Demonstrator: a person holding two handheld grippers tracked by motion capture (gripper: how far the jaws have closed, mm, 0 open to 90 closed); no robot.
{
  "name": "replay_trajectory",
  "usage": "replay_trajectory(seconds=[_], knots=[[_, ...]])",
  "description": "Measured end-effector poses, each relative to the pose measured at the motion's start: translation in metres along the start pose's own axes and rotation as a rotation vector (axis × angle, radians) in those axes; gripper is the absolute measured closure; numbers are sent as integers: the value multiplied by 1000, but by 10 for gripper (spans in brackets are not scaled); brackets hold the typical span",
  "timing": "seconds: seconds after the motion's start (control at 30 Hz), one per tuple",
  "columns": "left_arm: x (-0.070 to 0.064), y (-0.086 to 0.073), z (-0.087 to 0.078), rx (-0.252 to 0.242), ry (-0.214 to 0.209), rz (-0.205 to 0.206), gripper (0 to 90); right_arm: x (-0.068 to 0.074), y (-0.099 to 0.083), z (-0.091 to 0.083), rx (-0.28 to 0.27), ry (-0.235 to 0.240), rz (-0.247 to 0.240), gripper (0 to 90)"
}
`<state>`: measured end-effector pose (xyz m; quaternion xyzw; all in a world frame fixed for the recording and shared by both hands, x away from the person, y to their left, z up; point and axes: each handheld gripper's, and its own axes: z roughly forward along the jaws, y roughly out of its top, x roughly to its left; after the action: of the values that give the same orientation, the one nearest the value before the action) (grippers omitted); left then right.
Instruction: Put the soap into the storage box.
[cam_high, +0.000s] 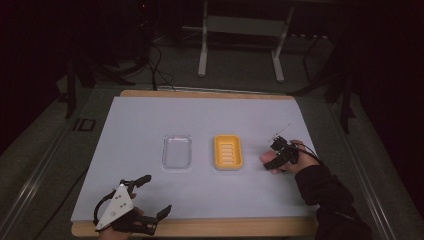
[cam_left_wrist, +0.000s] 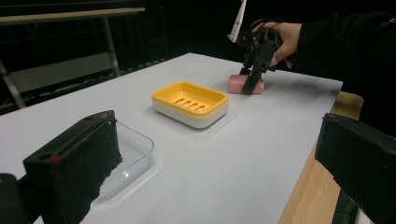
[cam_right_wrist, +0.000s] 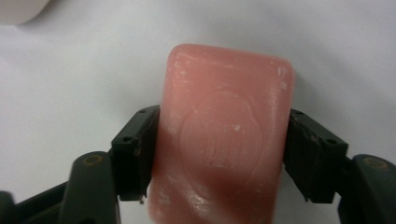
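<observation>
A pink soap bar (cam_right_wrist: 224, 140) lies on the white mat right of the yellow soap dish (cam_high: 228, 152). My right gripper (cam_high: 276, 159) comes down on it from above, with a black jaw pressed against each long side. From the left gripper view, the bar (cam_left_wrist: 239, 84) rests on the mat under that gripper (cam_left_wrist: 252, 83), beyond the dish (cam_left_wrist: 190, 103). A clear plastic tray (cam_high: 177, 151) sits left of the dish. My left gripper (cam_high: 157, 194) hovers wide open at the mat's near left corner, holding nothing.
The white mat (cam_high: 150, 120) covers a wooden table whose bare edge (cam_high: 210, 227) runs along the front. A metal stand (cam_high: 240, 30) is on the floor behind the table. Dark cables lie at the back left.
</observation>
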<state>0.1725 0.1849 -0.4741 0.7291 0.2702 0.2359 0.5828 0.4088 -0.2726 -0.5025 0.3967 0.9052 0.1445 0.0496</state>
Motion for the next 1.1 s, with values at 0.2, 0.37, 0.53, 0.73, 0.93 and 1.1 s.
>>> replay_trajectory(seconds=[0.2, 0.37, 0.53, 0.73, 0.93, 1.1], knots=[[0, 0, 0, -1, -1, 0, 3, 4, 2, 0, 9, -41, 52, 363], [0, 0, 1, -3, 0, -3, 3, 5, 4, -1, 26, -71, 145, 367], [1, 1, 1, -4, -2, -3, 3, 8, 5, -6, 36, -105, 233, 369], [1, 1, 3, -4, 0, -9, 3, 8, 6, -10, 52, -102, 345, 369], [3, 1, 3, -6, 2, -11, 3, 13, 13, -18, 52, -125, 389, 370], [3, 1, 5, 0, 0, -8, 3, 18, 24, -30, 25, -170, 405, 370]])
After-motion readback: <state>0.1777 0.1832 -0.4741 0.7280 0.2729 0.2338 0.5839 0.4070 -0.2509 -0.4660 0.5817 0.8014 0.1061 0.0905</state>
